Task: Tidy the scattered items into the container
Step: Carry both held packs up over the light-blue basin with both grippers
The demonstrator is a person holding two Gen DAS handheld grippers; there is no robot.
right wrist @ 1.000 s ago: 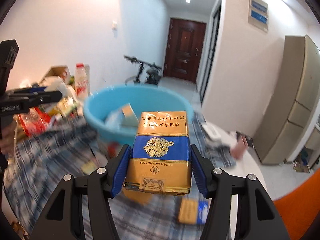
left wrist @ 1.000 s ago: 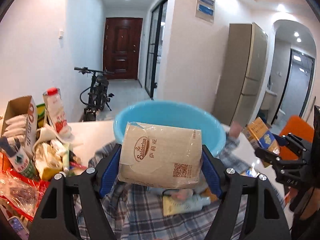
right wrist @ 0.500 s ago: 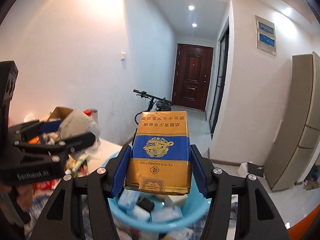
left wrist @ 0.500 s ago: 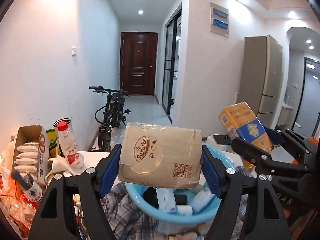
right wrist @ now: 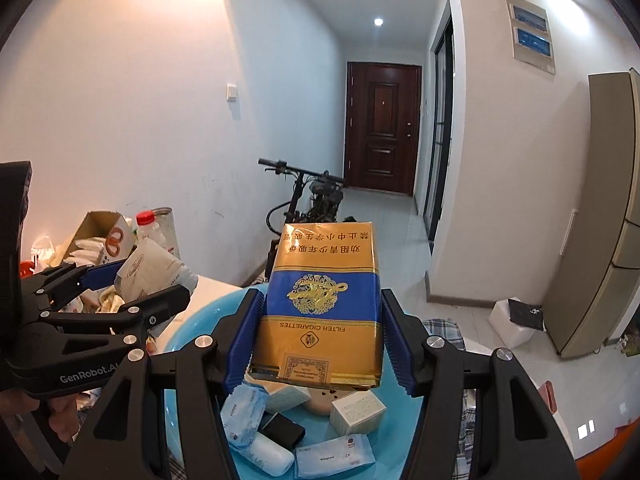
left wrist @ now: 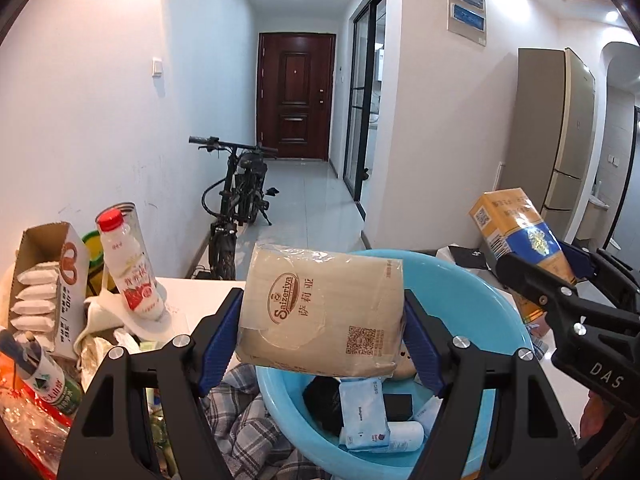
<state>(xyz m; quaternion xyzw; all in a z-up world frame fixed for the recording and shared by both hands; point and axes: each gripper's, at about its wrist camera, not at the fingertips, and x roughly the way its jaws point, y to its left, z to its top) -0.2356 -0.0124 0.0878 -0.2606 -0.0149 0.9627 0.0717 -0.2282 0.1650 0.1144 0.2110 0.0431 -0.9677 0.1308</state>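
Note:
My left gripper (left wrist: pixel 322 340) is shut on a tan paper-wrapped packet (left wrist: pixel 320 312) and holds it above the blue basin (left wrist: pixel 472 292). My right gripper (right wrist: pixel 318 340) is shut on a gold and blue cigarette carton (right wrist: pixel 320 304), also above the basin (right wrist: pixel 188 328). The basin holds several small things: white tissue packs (right wrist: pixel 334 458), a black case (right wrist: pixel 282 432), a small white box (right wrist: pixel 356 406). The carton shows at the right of the left wrist view (left wrist: pixel 520 236); the packet shows at the left of the right wrist view (right wrist: pixel 148 268).
The basin stands on a checked cloth (left wrist: pixel 236 412) on a white table (left wrist: pixel 192 296). At the left are a red-capped drink bottle (left wrist: pixel 128 264), an open cardboard box of sachets (left wrist: pixel 44 288) and other clutter. A bicycle (left wrist: pixel 236 200) stands in the hallway behind.
Both grippers have risen and moved forward with their loads, from short of the basin to above it. The basin's contents have come into view below.

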